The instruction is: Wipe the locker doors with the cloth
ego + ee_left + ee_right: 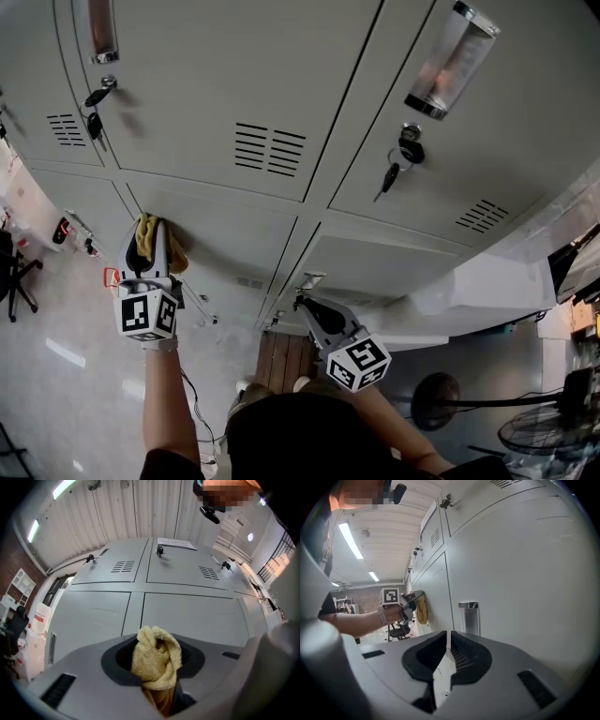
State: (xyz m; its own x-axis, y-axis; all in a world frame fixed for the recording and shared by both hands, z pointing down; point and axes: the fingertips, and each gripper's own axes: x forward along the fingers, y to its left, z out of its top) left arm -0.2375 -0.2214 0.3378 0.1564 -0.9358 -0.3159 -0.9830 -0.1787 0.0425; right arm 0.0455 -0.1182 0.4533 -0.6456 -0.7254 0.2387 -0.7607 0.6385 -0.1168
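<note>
Grey locker doors (234, 230) fill the head view. My left gripper (153, 246) is shut on a bunched yellow cloth (143, 228) that is held against a lower door. In the left gripper view the cloth (155, 658) sits between the jaws, with the door (187, 616) just ahead. My right gripper (303, 303) hangs near the neighbouring lower door, jaws together and holding nothing. The right gripper view looks along the lockers (525, 573), past a chrome handle recess (469, 618), to the left gripper (410, 603) and the cloth (421, 610).
Keys hang from the upper door locks (397, 161) (95, 105). Vent slots (269, 148) mark the upper doors. A floor fan (546, 429) stands at the lower right, an office chair (14, 274) at the far left. A white ledge (487, 289) runs along the right.
</note>
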